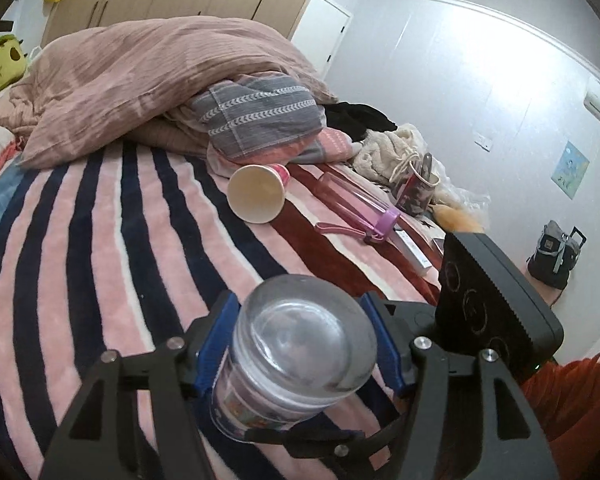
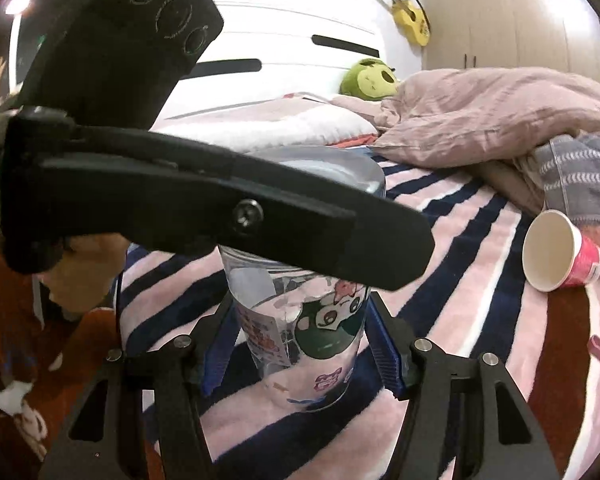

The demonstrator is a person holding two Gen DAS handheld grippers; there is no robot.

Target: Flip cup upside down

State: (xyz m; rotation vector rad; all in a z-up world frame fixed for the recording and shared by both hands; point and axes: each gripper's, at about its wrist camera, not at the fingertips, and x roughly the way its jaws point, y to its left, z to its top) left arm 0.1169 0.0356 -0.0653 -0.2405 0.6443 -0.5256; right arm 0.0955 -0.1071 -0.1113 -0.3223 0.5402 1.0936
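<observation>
A clear plastic cup (image 1: pixel 296 352) with cartoon stickers is held over the striped blanket. My left gripper (image 1: pixel 300 344) is shut on it, its blue pads against the cup's sides, and the cup's flat base faces the camera. In the right wrist view the same cup (image 2: pixel 320 328) stands base up, with the left gripper's black finger (image 2: pixel 236 216) crossing its upper part. My right gripper (image 2: pixel 300 344) has its blue pads on both sides of the cup's lower part, close to its wall; contact is unclear.
A pink paper cup (image 1: pixel 258 192) lies on its side on the bed, also in the right wrist view (image 2: pixel 556 252). A pink bottle (image 1: pixel 356 204), a mug (image 1: pixel 414 192), clothes and bedding (image 1: pixel 148 84) lie beyond. A green plush (image 2: pixel 368 80) sits by the pillows.
</observation>
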